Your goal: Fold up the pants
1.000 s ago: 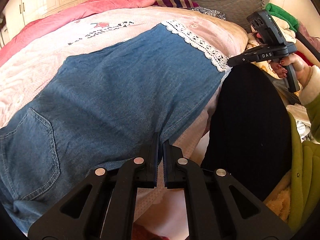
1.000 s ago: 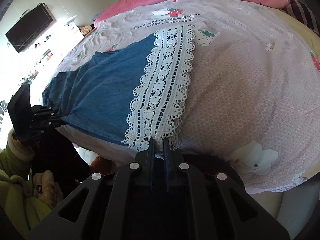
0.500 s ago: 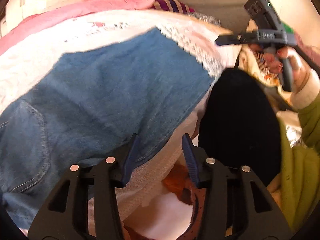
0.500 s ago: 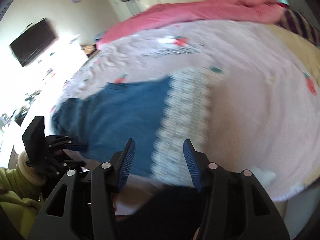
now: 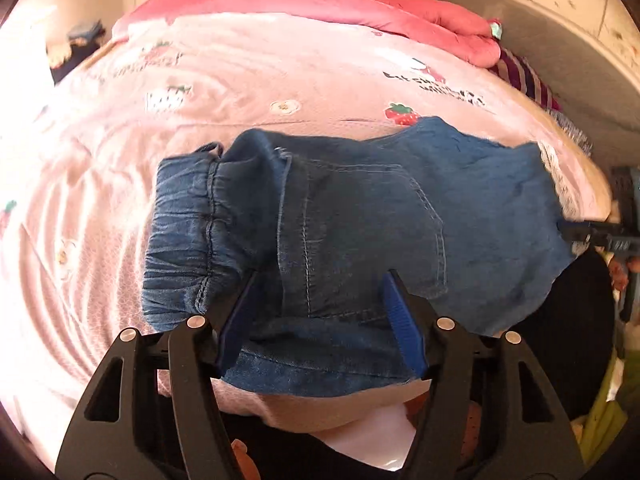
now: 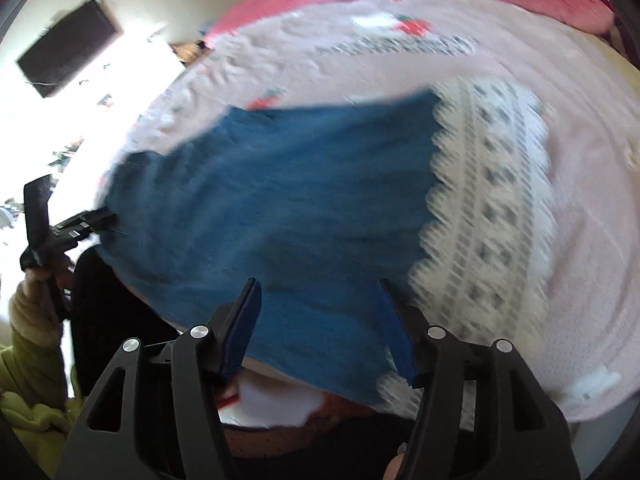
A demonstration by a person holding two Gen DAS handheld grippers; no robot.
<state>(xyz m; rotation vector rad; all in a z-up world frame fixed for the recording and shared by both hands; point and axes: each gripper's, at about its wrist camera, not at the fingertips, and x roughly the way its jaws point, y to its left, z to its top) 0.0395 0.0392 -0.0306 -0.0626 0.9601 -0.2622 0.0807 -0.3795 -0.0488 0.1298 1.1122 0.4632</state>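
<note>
Denim pants (image 5: 360, 220) are lying across a bed (image 5: 240, 80) wearing a pink strawberry-print sheet. Both tongs, left (image 5: 320, 320) and right (image 6: 320, 320), are gaping empty above them.

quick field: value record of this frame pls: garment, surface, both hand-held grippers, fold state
garment: blue denim pants, white lace trim at one end, elastic waistband at the other
surface: pink strawberry-print bedspread
left hand-held gripper: open, jaws spread over the near pants edge, gripping nothing
right hand-held gripper: open, over the near denim edge beside the lace
fold state: pants lie flat across the bed; layers hard to count
image quality: right wrist view motion-blurred
</note>
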